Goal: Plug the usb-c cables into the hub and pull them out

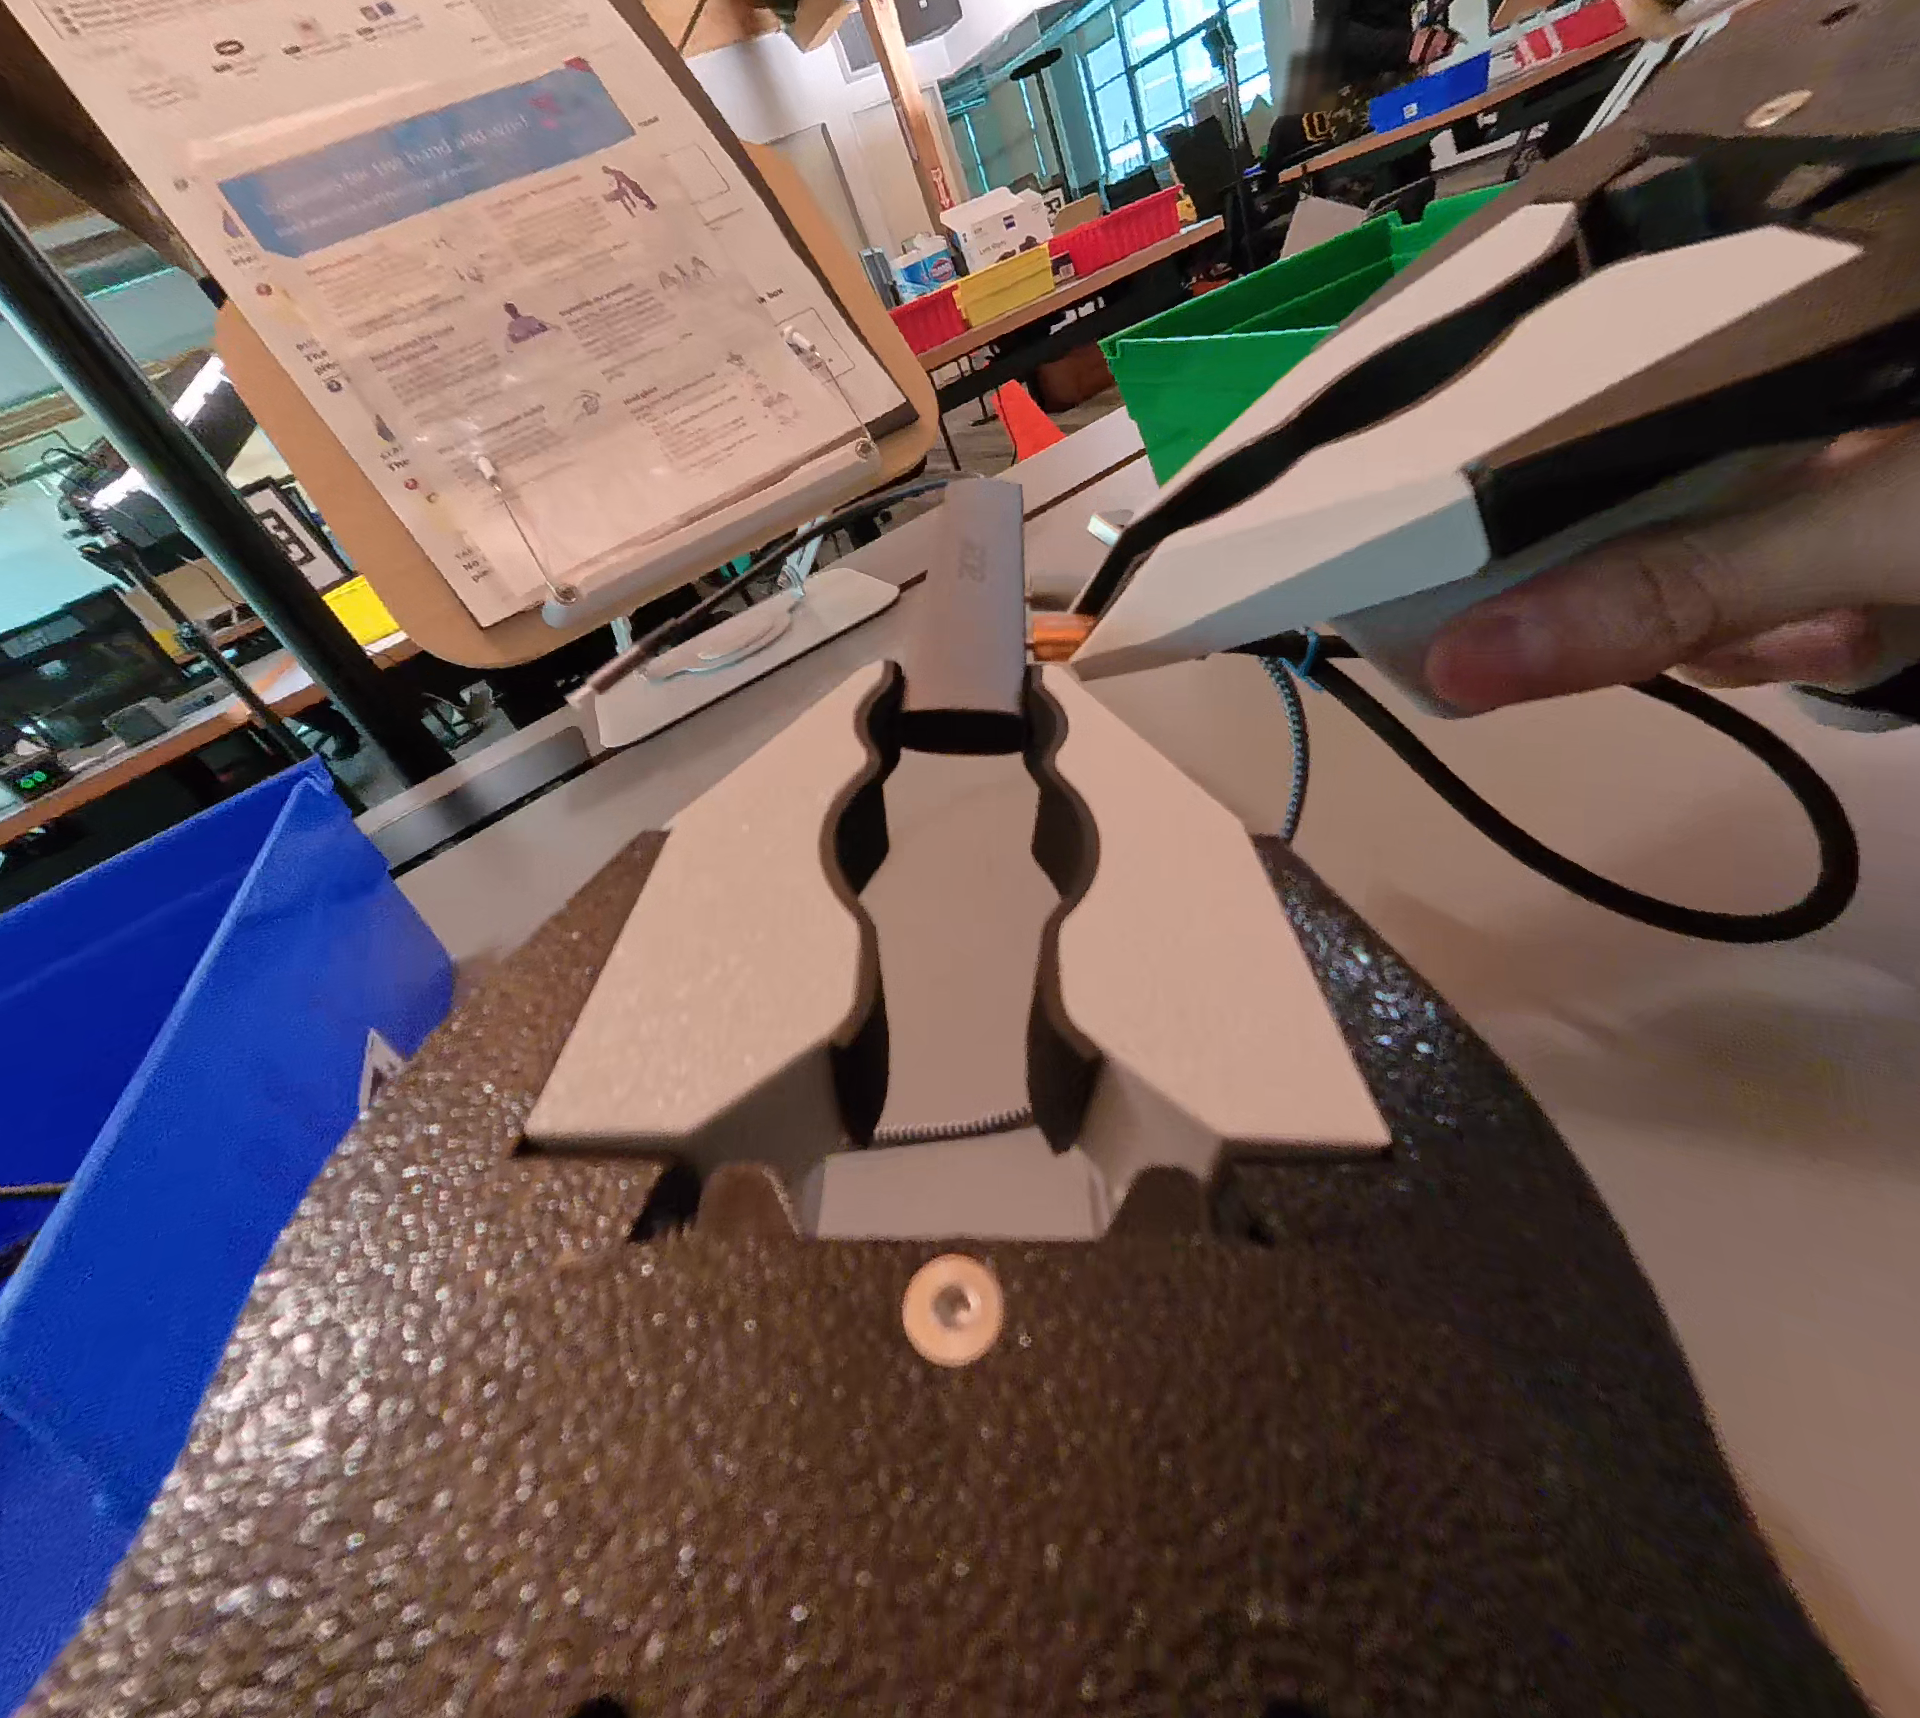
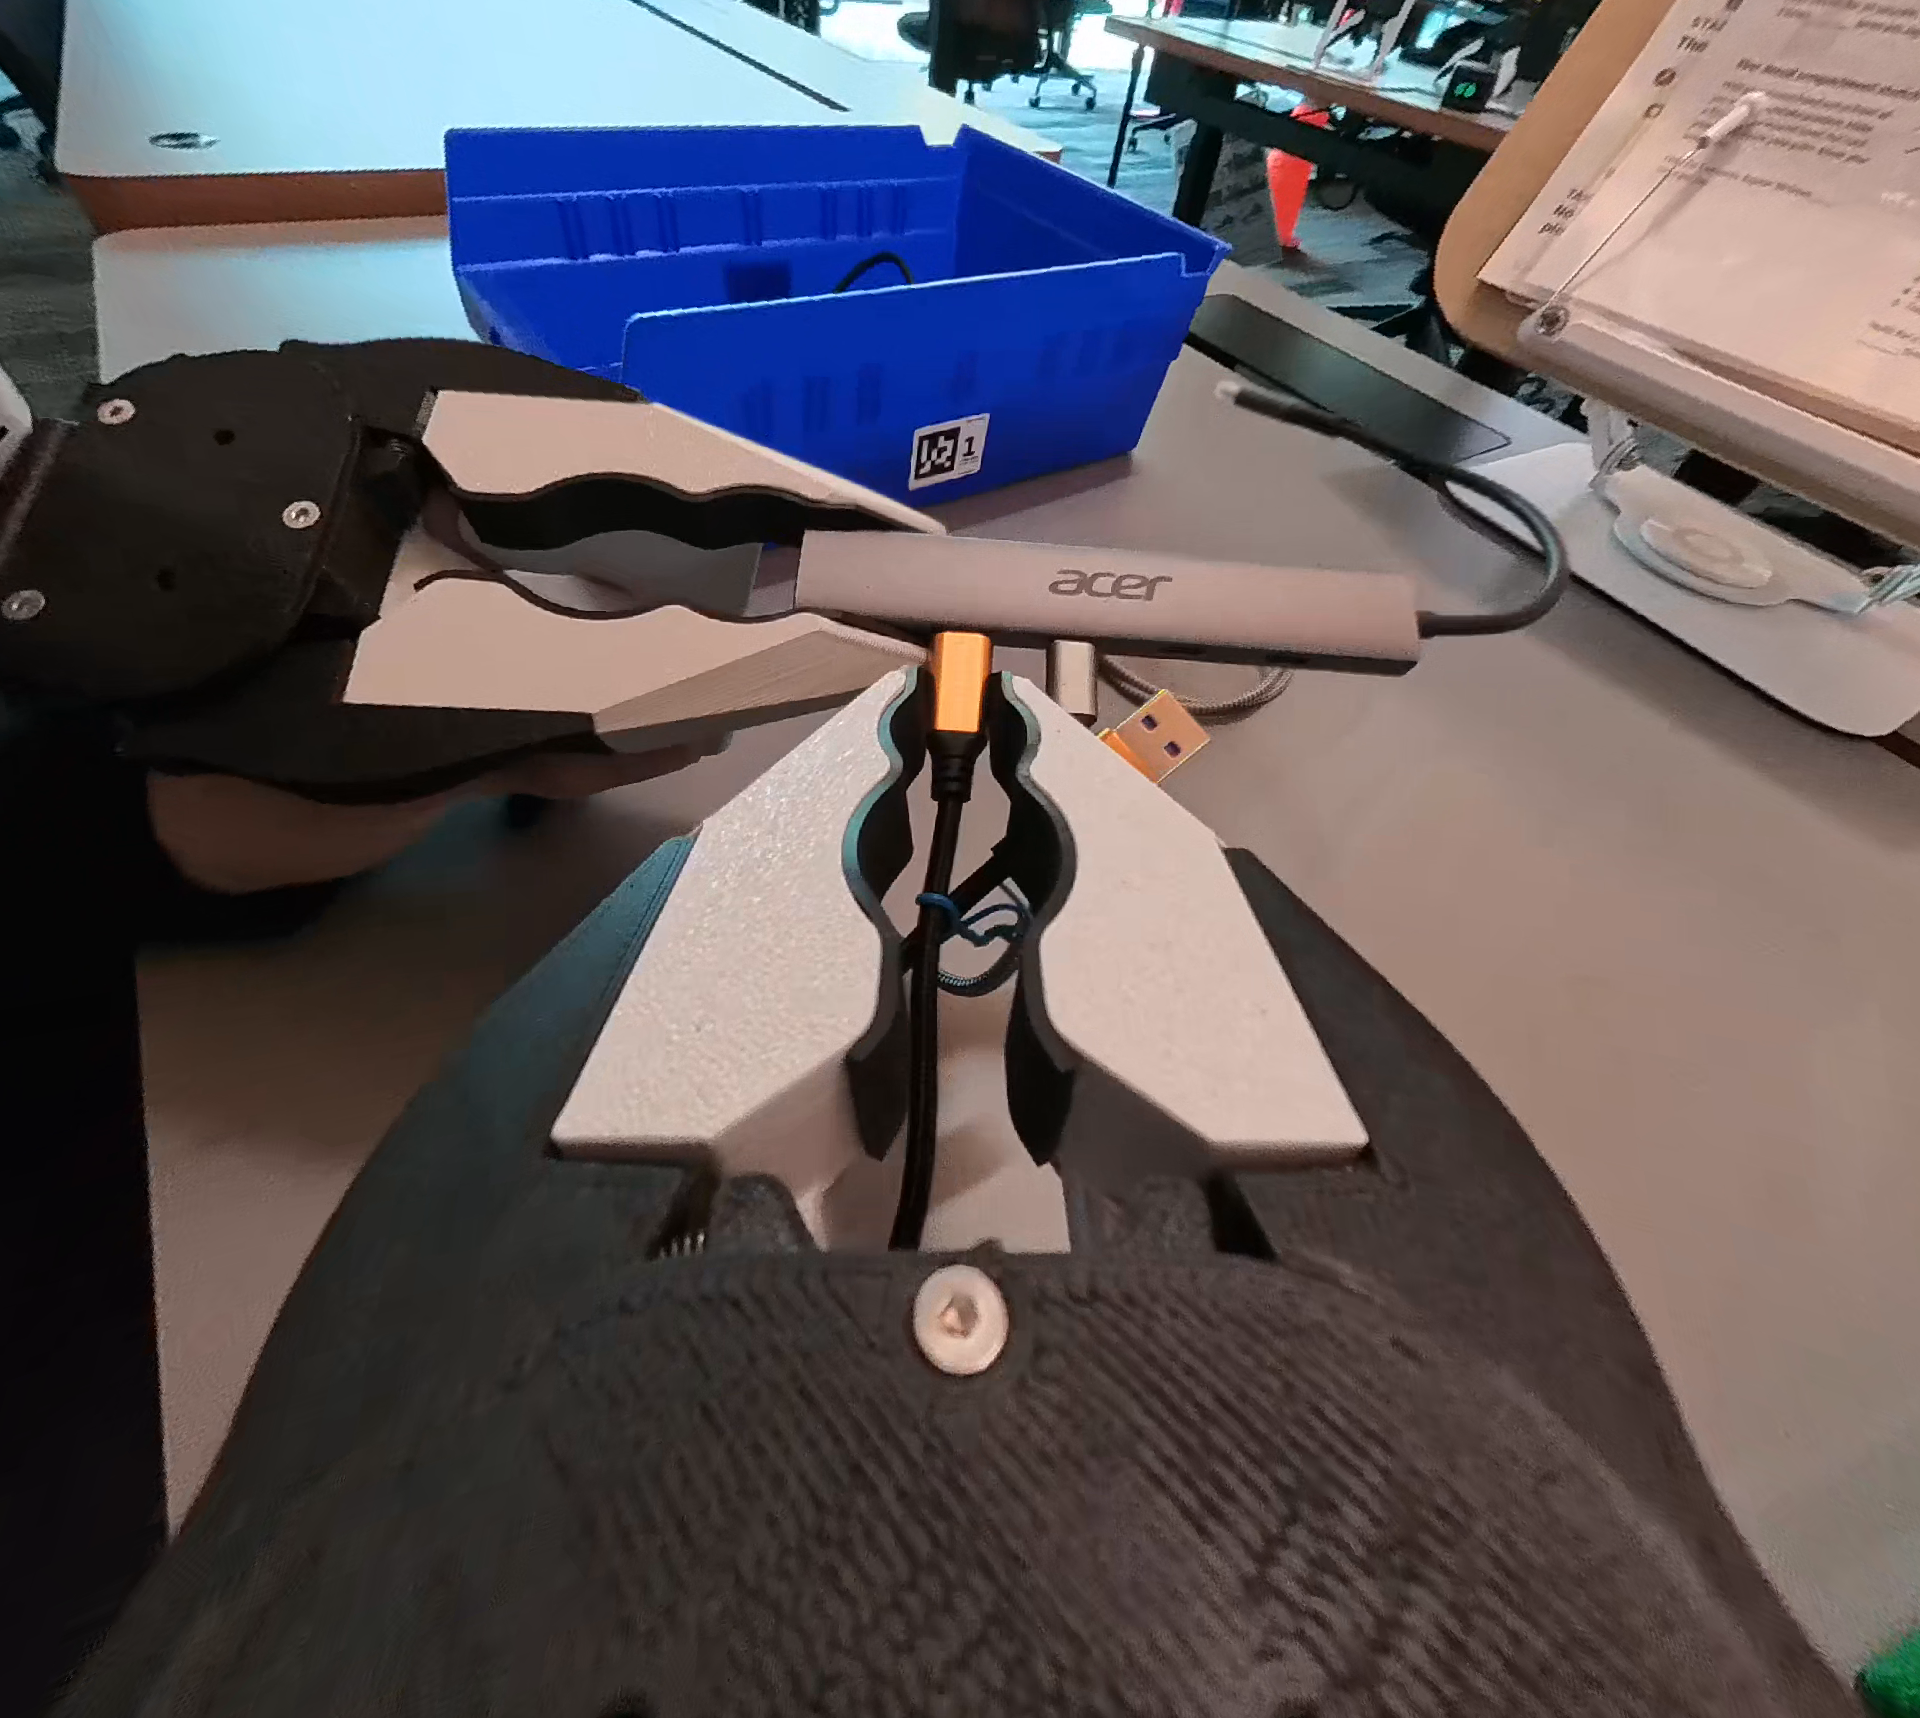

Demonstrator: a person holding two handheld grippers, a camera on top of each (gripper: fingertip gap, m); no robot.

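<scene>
My left gripper (image 1: 961, 718) is shut on one end of the grey usb hub (image 1: 982, 588) and holds it above the table. In the right wrist view it comes in from the left (image 2: 852, 577), and the hub (image 2: 1101, 593) lies crosswise. My right gripper (image 2: 961, 697) is shut on an orange usb-c plug (image 2: 958, 676), whose tip meets the hub's near side. Its black cable (image 2: 925, 993) runs back between my fingers. In the left wrist view the right gripper (image 1: 1081, 634) reaches in from the right with the orange plug (image 1: 1060, 634).
A silver plug (image 2: 1075, 676) on a braided cable sits under the hub beside the orange one. A gold usb-a plug (image 2: 1158, 733) lies on the table. The hub's own lead (image 2: 1496, 525) curls right. A blue bin (image 2: 831, 297), a document stand (image 2: 1714, 214) and a green bin (image 1: 1247, 359) surround the work area. Left and right tips are no more than a few centimetres apart.
</scene>
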